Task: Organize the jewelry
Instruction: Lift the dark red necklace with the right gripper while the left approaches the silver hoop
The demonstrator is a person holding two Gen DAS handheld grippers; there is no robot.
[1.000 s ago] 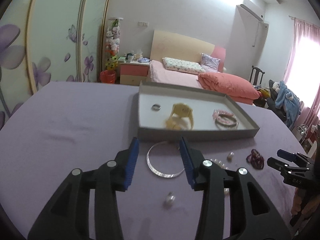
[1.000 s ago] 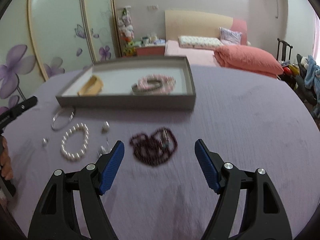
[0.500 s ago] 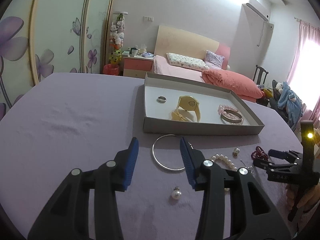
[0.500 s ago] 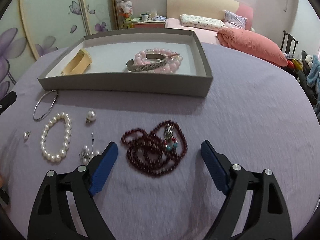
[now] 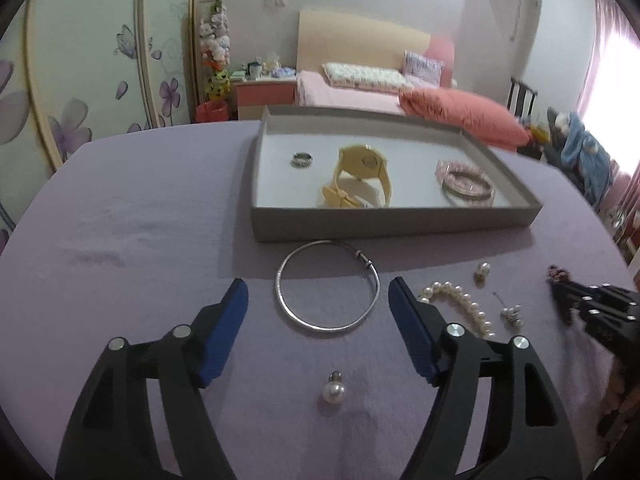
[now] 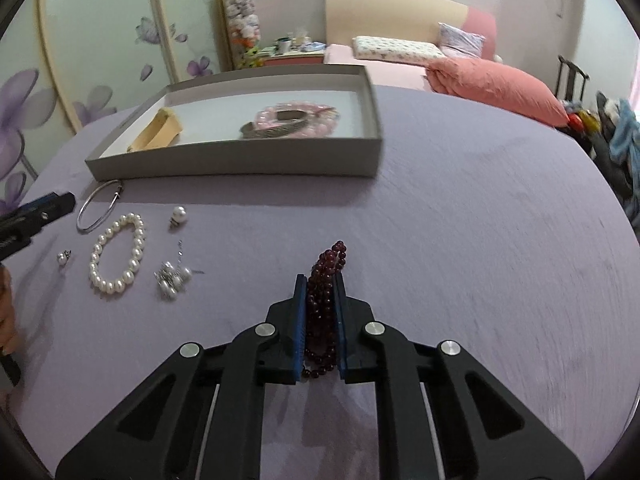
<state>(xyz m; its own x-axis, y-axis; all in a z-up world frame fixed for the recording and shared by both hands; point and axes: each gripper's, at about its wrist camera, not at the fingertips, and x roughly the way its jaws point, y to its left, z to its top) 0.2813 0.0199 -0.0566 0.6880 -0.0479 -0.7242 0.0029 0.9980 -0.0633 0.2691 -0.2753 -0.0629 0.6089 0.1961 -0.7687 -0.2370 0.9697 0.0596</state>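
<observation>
Pointing steeply down at the purple table point(image 6: 460, 208), the right gripper point(image 6: 320, 286) has just clamped the dark red bead necklace point(image 6: 326, 276), near the grey tray point(image 6: 240, 158). The left gripper point(image 5: 318, 300), jaws just spread, straddles the silver bangle point(image 5: 327, 284) with bare cloth around.

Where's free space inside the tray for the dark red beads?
Inside the grey tray, bare floor lies between the silver ring and the left wall, and behind the pink bracelet. The yellow watch crowds the middle.

Home bedroom, pink bed point(image 5: 352, 96) with pillows, nightstand point(image 5: 264, 94), floral wardrobe doors point(image 5: 80, 64), plush toys point(image 5: 216, 46), pink curtains point(image 5: 612, 40)
</observation>
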